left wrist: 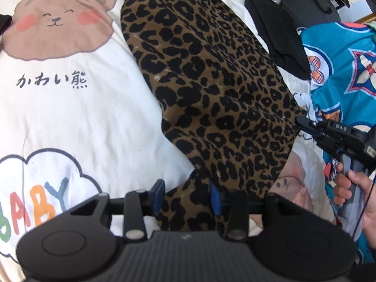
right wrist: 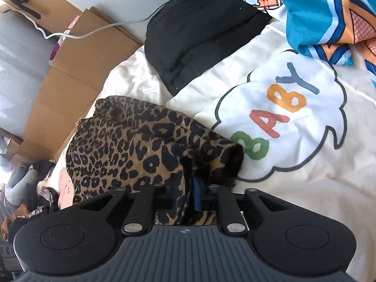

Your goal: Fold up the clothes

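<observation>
A leopard-print garment (left wrist: pixel 211 82) lies stretched along a white bedspread (left wrist: pixel 70 117) printed with a bear and the word BABY. My left gripper (left wrist: pixel 187 196) is shut on the garment's near end, with cloth bunched between the blue pads (left wrist: pixel 159 191). At the garment's right edge, my right gripper (left wrist: pixel 302 121) pinches the hem, and a hand (left wrist: pixel 352 192) holds its handle. In the right wrist view, the right gripper (right wrist: pixel 185 197) is shut on a fold of the leopard-print garment (right wrist: pixel 131 145), which is lifted slightly off the bedspread (right wrist: pixel 305 188).
A black garment (left wrist: pixel 277 30) (right wrist: pixel 199 30) lies beyond the leopard one. A teal patterned cloth (left wrist: pixel 340 70) (right wrist: pixel 329 11) covers the right side of the bed. Flattened cardboard (right wrist: pixel 70 70) and a white cable (right wrist: pixel 70 34) lie off the bed's edge, with a dark bag (left wrist: pixel 312 2) nearby.
</observation>
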